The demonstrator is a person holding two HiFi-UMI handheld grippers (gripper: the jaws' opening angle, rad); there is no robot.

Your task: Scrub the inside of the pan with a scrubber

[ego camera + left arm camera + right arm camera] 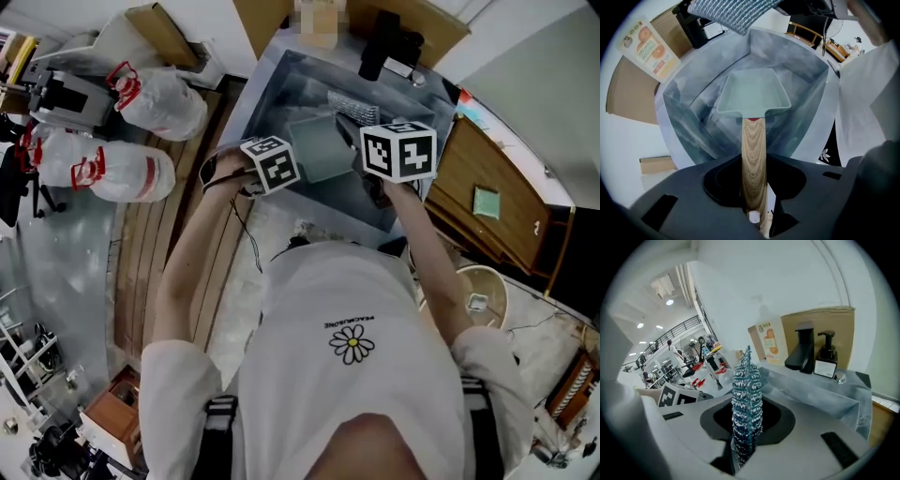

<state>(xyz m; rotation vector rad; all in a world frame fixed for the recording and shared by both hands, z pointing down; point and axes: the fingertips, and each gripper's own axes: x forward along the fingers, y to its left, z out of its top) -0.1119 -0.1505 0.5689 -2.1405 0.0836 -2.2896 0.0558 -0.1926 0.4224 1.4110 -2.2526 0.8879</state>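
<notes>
A pale green square pan [753,93] with a wooden handle [753,154] hangs inside the grey sink [806,63]. My left gripper [754,206] points down and is shut on that handle. In the head view the pan [317,145] shows between the two marker cubes, with the left gripper [272,164] on its left. My right gripper [745,446] is shut on a blue-silver mesh scrubber [746,399], which stands upright between the jaws, lifted above the sink and aimed at the back wall. From the left gripper view the scrubber [733,11] hovers above the pan, apart from it. The right gripper [398,152] sits right of the pan.
A black faucet [801,350] and a soap bottle [826,359] stand on the sink's back rim [820,390], before cardboard and an orange-printed poster [649,47]. Tied plastic bags [159,98] lie on the floor at left. A wooden cabinet [492,202] stands at right.
</notes>
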